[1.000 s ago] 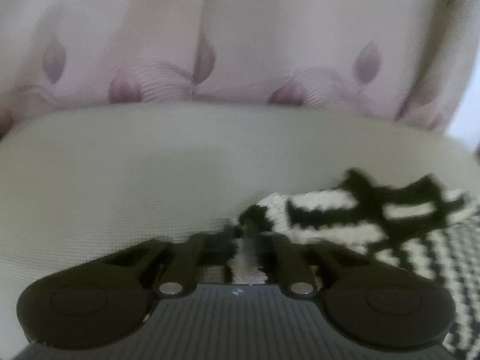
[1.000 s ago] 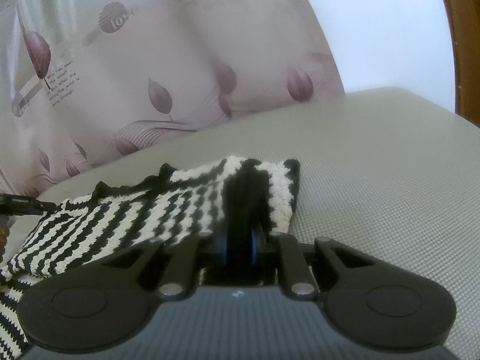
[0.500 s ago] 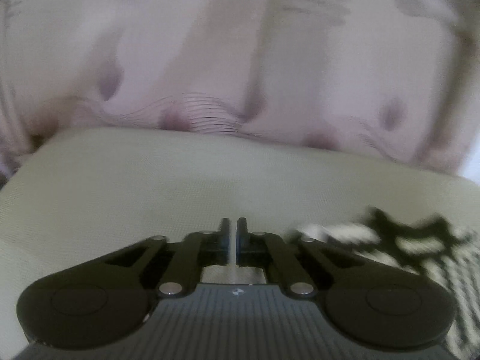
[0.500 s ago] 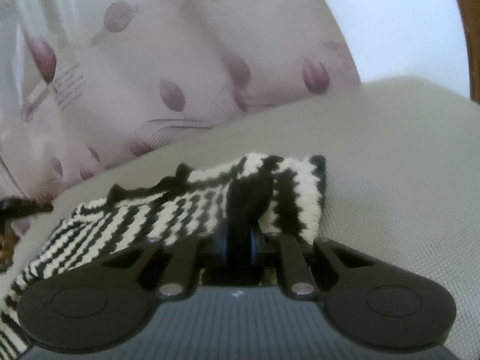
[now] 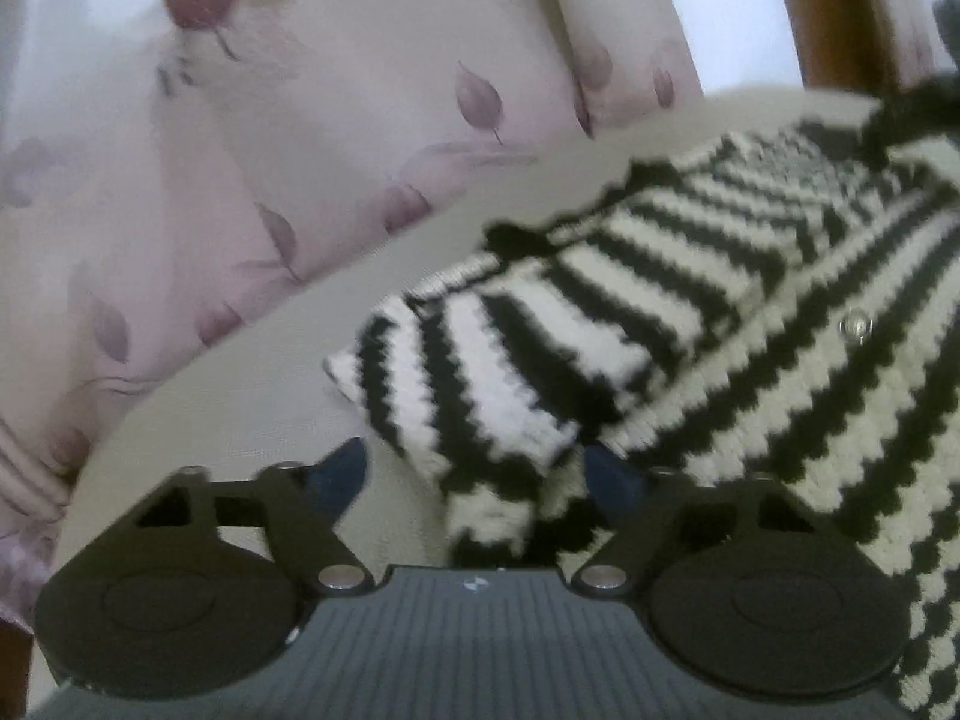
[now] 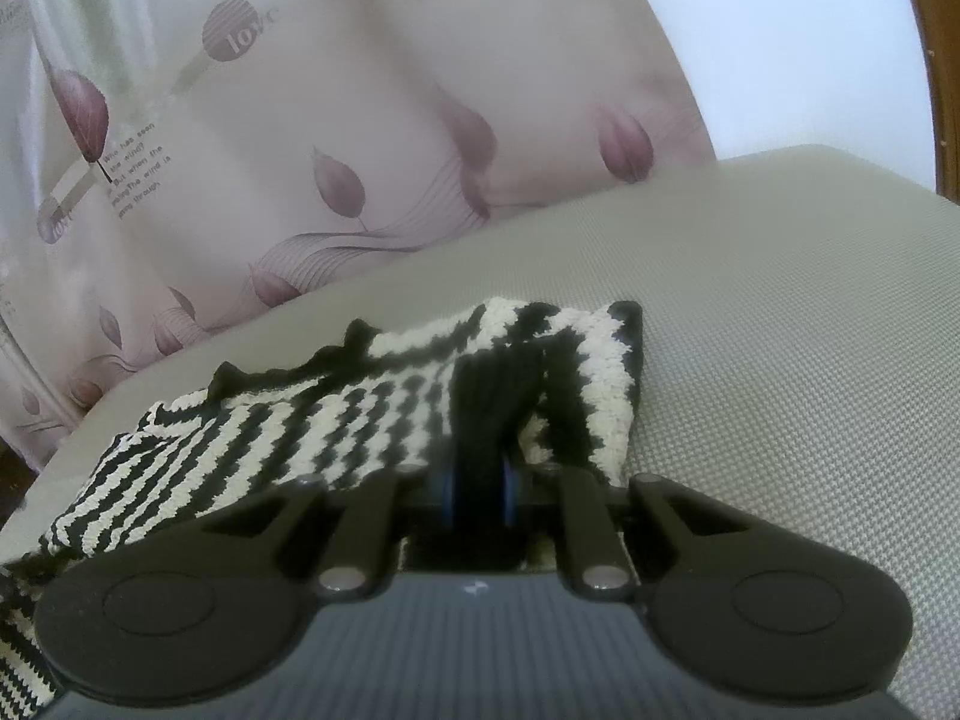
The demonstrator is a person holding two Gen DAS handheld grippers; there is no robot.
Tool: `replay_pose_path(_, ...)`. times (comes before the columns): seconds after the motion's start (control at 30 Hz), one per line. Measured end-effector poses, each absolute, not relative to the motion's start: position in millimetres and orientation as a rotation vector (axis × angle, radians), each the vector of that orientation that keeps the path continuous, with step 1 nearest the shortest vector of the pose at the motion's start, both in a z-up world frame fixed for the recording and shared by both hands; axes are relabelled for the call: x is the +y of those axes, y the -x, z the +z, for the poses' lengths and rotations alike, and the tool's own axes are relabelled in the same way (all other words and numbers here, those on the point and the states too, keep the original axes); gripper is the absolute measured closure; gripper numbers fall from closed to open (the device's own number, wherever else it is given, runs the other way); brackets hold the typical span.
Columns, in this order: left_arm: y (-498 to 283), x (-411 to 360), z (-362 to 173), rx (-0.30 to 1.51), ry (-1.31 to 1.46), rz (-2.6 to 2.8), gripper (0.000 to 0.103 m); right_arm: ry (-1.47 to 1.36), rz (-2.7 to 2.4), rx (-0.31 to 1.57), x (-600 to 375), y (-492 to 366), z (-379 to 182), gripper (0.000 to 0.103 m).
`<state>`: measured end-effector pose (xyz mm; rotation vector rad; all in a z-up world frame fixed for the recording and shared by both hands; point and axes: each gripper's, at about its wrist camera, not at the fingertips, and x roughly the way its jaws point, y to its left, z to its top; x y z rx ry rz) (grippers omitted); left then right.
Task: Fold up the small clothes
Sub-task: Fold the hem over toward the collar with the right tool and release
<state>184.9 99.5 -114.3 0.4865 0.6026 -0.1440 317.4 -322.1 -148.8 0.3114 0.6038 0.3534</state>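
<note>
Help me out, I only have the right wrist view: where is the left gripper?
Observer: The left gripper is at the striped sweater, its jaws opening around a sleeve cuff without pressing it.
Operator: Is that sleeve spread out?
Observer: No, the sleeve lies folded over the sweater's body.
Operator: Any fastening visible?
Observer: One shiny button on the front.

Both wrist views look low and close across the striped knit [image 5: 690, 312] toward the curtain [image 6: 360, 120].
</note>
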Motion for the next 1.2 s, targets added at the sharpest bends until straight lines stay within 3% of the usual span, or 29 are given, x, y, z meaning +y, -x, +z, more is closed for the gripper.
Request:
replay_pose_path(0.03,-189.4,98.6,-117.3,0.619,-0.476,-0.138,0.051,-0.308,0.353,0.605,-321.7,-317.2,-148.8,0.088)
replay_pose_path(0.07,-194.7,100.8,-118.8,0.644,-0.444,-0.116,0.076,-0.307,0.352,0.605,-321.6,-317.2,-148.8,0.088)
replay_pose_path(0.3,-186.6,137.1,-107.7,0.635,-0.148,0.085,0.077,-0.255,0.394,0.602,-311.9,-314.2,-145.9,0.088)
replay_pose_path(0.4,-183.3,124.3,-120.5,0.64,-0.222,0.157,0.062,-0.215,0.403,0.618,-304.7,-315.8,-145.8,0.088)
replay_pose_path(0.53,-176.2,118.1,-113.5,0.634,-0.223,0.232,0.03,-0.356,0.456,0.672,-326.4,-319.4,-146.1,0.083)
replay_pose_path(0.6,-169.1,113.5,-102.6,0.581,-0.23,0.239,0.029,-0.429,0.458,0.654,-341.7,-320.1,-144.3,0.081)
replay_pose_path(0.73,-168.9,102.1,-82.7,0.515,-0.179,0.191,0.017,-0.414,0.442,0.655,-345.1,-335.6,-137.6,0.071)
replay_pose_path(0.9,-199.3,79.1,-87.2,0.509,-0.167,0.182,0.013,-0.337,0.473,0.692,-321.6,-359.3,-147.0,0.071)
replay_pose_path(0.97,-207.2,80.9,-97.2,0.529,-0.136,0.188,0.013,-0.321,0.464,0.664,-316.6,-360.3,-141.5,0.086)
replay_pose_path(1.0,-213.7,83.6,-103.8,0.546,-0.126,0.19,0.013,-0.331,0.47,0.624,-316.1,-358.1,-135.8,0.088)
replay_pose_path(1.1,-216.5,94.3,-120.7,0.589,-0.094,0.229,0.013,-0.37,0.493,0.498,-318.1,-350.5,-119.2,0.088)
replay_pose_path(1.2,-214.3,105.9,-120.8,0.584,-0.043,0.276,0.013,-0.358,0.425,0.537,-317.7,-364.6,-128.2,0.088)
